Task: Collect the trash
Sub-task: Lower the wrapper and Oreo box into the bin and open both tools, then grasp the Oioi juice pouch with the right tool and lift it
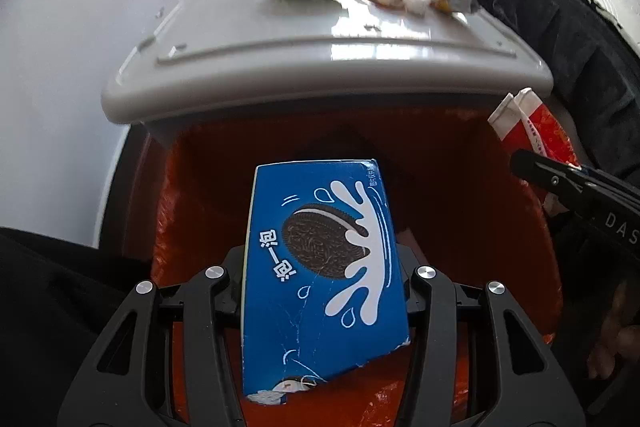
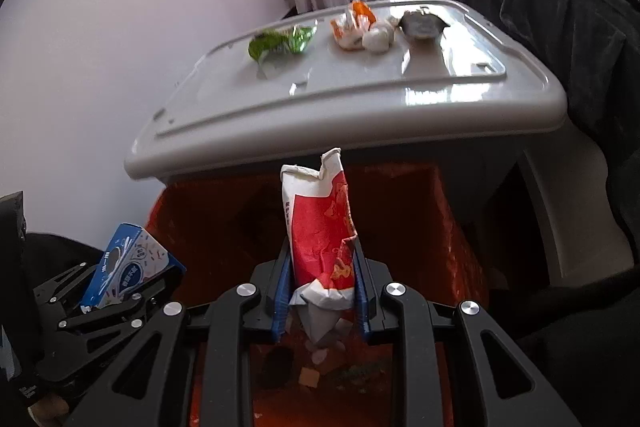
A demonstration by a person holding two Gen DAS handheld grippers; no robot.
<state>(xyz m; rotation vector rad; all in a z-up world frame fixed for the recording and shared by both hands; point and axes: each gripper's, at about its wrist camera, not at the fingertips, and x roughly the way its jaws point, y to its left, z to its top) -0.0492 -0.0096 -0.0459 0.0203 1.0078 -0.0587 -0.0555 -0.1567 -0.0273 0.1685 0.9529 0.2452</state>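
1. The left gripper [image 1: 324, 291] has its jaws pinching a blue biscuit box [image 1: 320, 267] by its two long sides, low on the box. It hangs over the open bin with the orange liner [image 1: 192, 187].
2. The box looks like thin card, torn at its lower corner. I judge it empty and light, stiff along the edges but easy to crush on the flat faces, so a hold across the narrow sides suits it.
3. The right gripper [image 2: 322, 301] has its jaws pinching a red and white paper packet [image 2: 320, 227] near its crumpled bottom end, also above the bin liner [image 2: 452, 227].
4. The packet is soft and creased. It likely weighs almost nothing and bends under any squeeze, and could cling to the pads on release.
5. More trash lies on the grey bench [image 2: 440, 99] behind the bin: a green wrapper [image 2: 280, 41], an orange and white wrapper [image 2: 352, 27], a white crumpled wad [image 2: 378, 39] and a grey wrapper [image 2: 422, 23].
6. Those are thin, probably slippery films. Each is best taken at a raised fold or bunched middle, not at a flat edge.
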